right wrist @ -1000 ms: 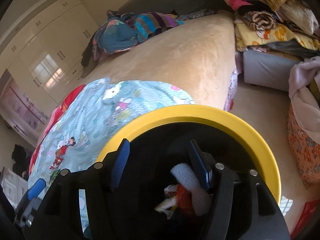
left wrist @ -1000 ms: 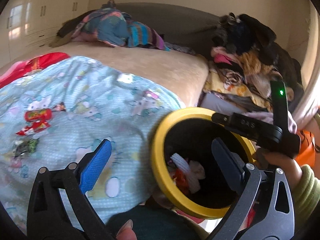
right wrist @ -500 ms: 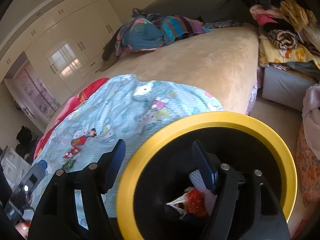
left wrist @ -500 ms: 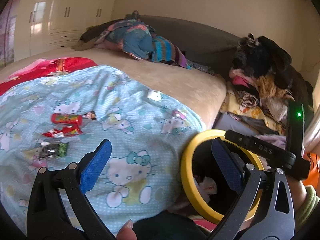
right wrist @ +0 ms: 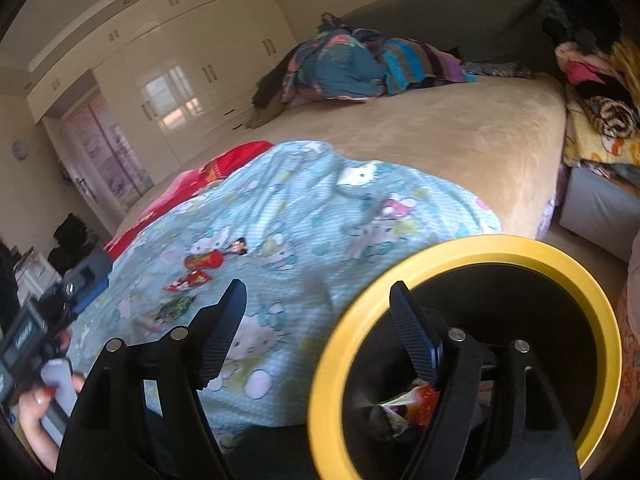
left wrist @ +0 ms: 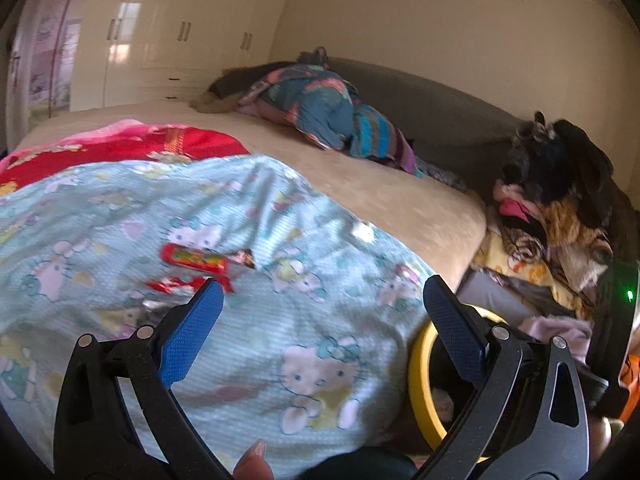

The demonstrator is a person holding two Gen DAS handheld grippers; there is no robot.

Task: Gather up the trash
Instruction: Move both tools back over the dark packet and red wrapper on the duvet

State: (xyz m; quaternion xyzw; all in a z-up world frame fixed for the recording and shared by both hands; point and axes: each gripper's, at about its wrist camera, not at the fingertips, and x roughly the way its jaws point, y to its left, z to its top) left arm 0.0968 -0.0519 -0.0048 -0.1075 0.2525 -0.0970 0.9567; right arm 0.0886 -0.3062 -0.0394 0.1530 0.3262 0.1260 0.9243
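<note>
Wrappers lie scattered on the pale blue cartoon-cat blanket [left wrist: 304,308] that covers the near end of the bed [left wrist: 400,192] — a red tube-shaped packet [left wrist: 194,258], a crumpled red-and-white wrapper [left wrist: 180,285] just below it, and a dark green-and-silver wrapper [right wrist: 176,305] nearer the camera, seen more clearly from the right wrist. Beside the red packet sits a small dark scrap [left wrist: 243,258], too blurred to identify. The left gripper [left wrist: 320,304] hangs over the blanket with its blue-padded jaws wide apart and nothing between them; its left finger [left wrist: 190,332] partly covers the wrapper cluster. The right gripper [right wrist: 320,312] is likewise spread open and empty, one finger over the blanket, the other [right wrist: 412,332] over the mouth of the yellow-rimmed black bin [right wrist: 568,264]. Inside the bin rests some trash [right wrist: 404,404] — a red, white and yellowish bundle near the bottom. The bin sits at the bed's edge, just beside the blanket's overhang. A red quilt [left wrist: 132,150] peeks out beyond the blue blanket, bundled clothes [left wrist: 320,116] lie at the head of the bed, and a heap of clothing [left wrist: 560,208] rises to the right. White wardrobes [left wrist: 168,40] line the far wall.
</note>
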